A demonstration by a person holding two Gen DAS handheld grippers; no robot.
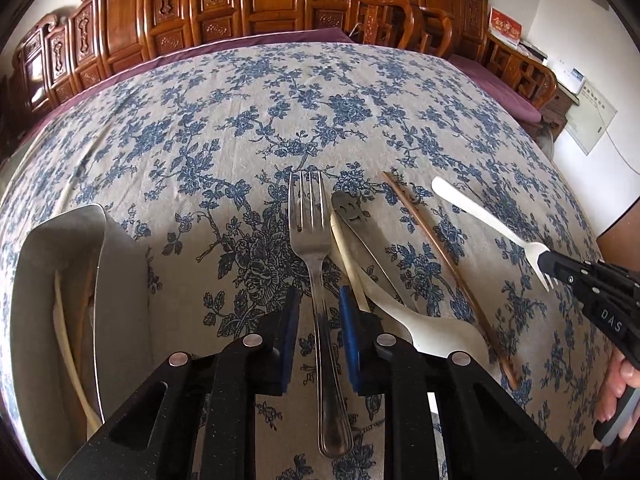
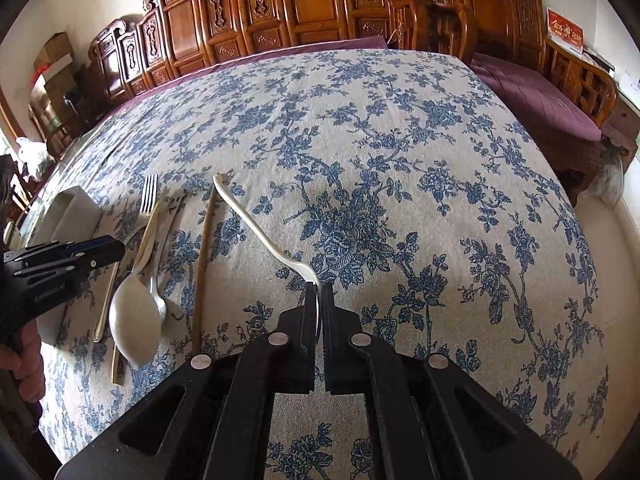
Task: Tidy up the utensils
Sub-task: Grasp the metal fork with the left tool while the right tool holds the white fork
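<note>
Directly ahead in the left wrist view, my left hand-held gripper (image 1: 319, 326) straddles the steel fork (image 1: 316, 280), whose long axis runs straight away from me, tines far, handle end near. The blue pads (image 1: 349, 340) stand narrowly apart on either side of the shaft, not yet pressing it. Just right of the fork lie a white spoon (image 1: 436, 332), a steel spoon (image 1: 356, 220) and a brown chopstick (image 1: 452, 268) on the flowered table (image 1: 240, 120); the grey holder (image 1: 120, 280) sits to the left, close to this hand.

Seen from the right wrist view, my right hand-held gripper (image 2: 319, 292) is clamped on the tine end of the white plastic fork (image 2: 256, 224), its handle pointing away and leftward, raised off the cloth. The holder (image 2: 76, 204) lies far left, beyond the left hand-held gripper (image 2: 116, 250), so the left hand is nearer it.
</note>
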